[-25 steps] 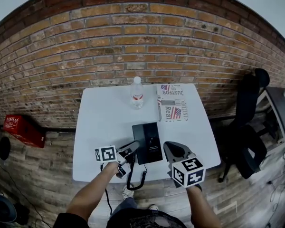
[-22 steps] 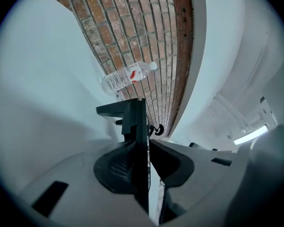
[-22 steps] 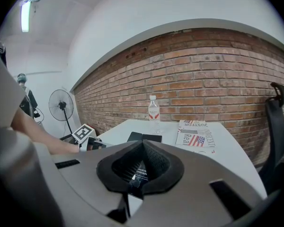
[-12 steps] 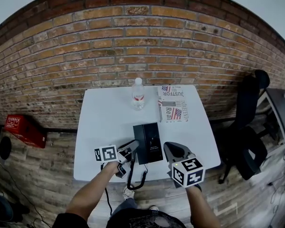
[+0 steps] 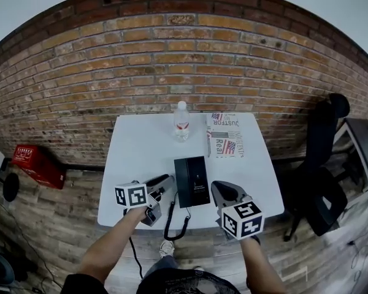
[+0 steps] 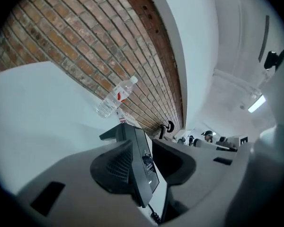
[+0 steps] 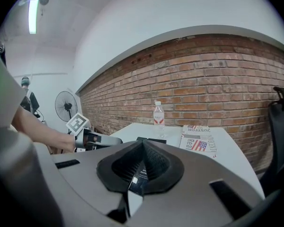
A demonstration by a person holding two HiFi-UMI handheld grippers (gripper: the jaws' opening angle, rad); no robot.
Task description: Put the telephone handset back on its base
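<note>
Left gripper [image 6: 144, 148]: its own view shows the jaws standing well apart, gripping nothing. Through the gap I see the black telephone base [image 6: 139, 160] edge-on, its glossy top face carrying small pale markings, and a piece of coiled cord [image 6: 155, 217] low in the frame. The slab sits visually against the left pad, but I cannot confirm contact. In the head view this gripper [image 5: 164, 180] lies just beside the base's left edge, tips pointing toward it, with its marker cube [image 5: 130, 195] on the near side. Right gripper [image 7: 143, 145]: the pads meet at the tips, leaving only a thin slit, and nothing is held. In the head view it [image 5: 219, 190] rests just to the right of the base, near the front edge of the table [image 5: 141, 158]. The telephone base [image 5: 195, 181] lies flat between the two grippers, close to that front edge, and reads as a single black rectangle. I cannot separate the handset from the base in any view, so its seating is unconfirmed. The coiled cord [image 5: 173, 222] leaves the unit's near-left corner, hangs in a loop below the table edge and rises back toward the base. Farther back on the table stand a clear water bottle [image 5: 181, 122], upright, and a folded newspaper [image 5: 224, 141] to its right, both well apart from the telephone. A brick wall [image 5: 184, 60] lies behind the table, and a dark office chair [image 5: 322, 164] stands to the right.
</note>
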